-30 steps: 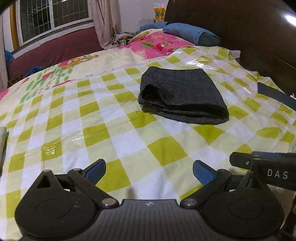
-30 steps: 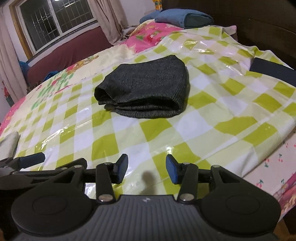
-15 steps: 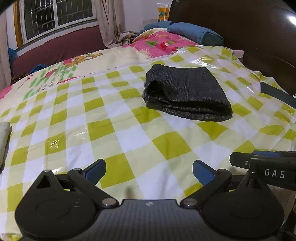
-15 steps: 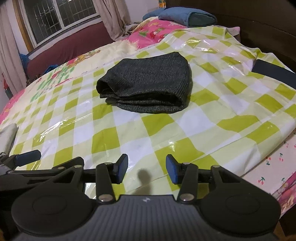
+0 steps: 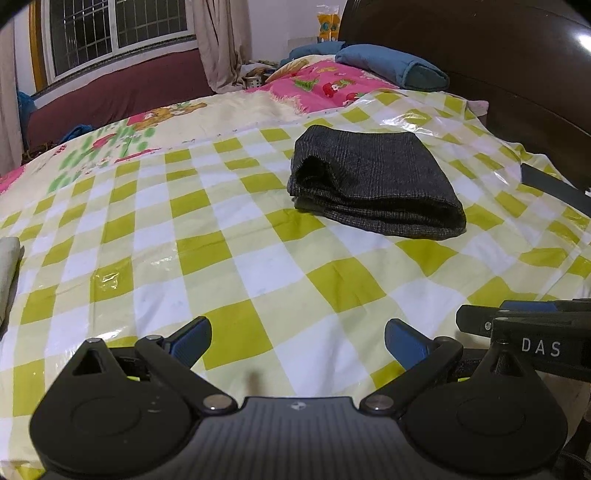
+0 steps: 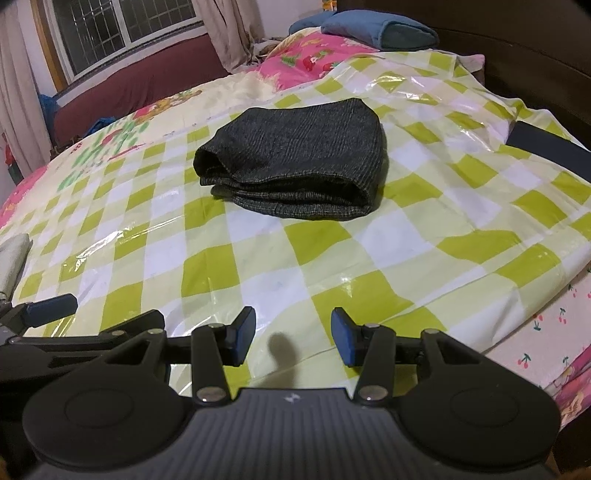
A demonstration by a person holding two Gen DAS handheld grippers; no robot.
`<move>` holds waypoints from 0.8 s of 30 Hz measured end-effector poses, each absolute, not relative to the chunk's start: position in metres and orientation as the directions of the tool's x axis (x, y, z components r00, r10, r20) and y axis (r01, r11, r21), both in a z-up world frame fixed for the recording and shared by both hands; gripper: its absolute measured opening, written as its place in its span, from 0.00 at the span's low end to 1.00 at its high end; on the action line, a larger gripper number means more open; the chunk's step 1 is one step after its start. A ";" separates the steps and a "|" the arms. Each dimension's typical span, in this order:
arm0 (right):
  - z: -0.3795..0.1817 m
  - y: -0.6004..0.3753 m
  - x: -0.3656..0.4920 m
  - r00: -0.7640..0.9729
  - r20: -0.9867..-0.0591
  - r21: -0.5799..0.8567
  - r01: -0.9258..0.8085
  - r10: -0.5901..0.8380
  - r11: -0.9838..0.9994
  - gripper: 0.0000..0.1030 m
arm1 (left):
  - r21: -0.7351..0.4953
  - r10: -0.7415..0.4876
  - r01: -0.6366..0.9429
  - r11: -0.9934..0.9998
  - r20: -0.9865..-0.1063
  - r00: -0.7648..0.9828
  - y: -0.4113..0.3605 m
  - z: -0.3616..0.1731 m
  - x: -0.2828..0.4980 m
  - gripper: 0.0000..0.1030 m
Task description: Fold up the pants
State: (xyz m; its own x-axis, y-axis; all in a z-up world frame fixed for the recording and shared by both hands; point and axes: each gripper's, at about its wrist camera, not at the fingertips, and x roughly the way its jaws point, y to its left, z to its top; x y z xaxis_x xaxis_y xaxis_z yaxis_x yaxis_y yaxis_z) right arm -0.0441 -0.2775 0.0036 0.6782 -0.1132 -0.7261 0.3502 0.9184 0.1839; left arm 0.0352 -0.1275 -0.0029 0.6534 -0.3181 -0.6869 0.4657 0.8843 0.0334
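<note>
Folded pants (image 5: 373, 186) are lying unchanged on the bed (image 5: 229, 236) while both spread grippers, left gripper (image 5: 297, 341) and right gripper (image 6: 291, 334), are staying back empty.

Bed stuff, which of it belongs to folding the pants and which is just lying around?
Part of the job:
dark pants, folded, on the checkered sheet
left gripper, open
right gripper, open

Just lying about:
blue pillow
pink blanket
pale cloth at the left edge
</note>
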 end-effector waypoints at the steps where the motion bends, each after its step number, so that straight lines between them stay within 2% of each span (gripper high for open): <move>1: 0.003 -0.277 -0.044 0.677 -0.727 0.183 0.350 -0.113 0.919 0.45 | 0.035 -0.317 0.465 0.885 -0.686 0.655 -0.127 -0.003 0.035 1.00; 24: 0.003 -0.275 -0.043 0.673 -0.731 0.178 0.344 -0.109 0.922 0.45 | 0.034 -0.314 0.460 0.888 -0.686 0.657 -0.124 -0.004 0.034 1.00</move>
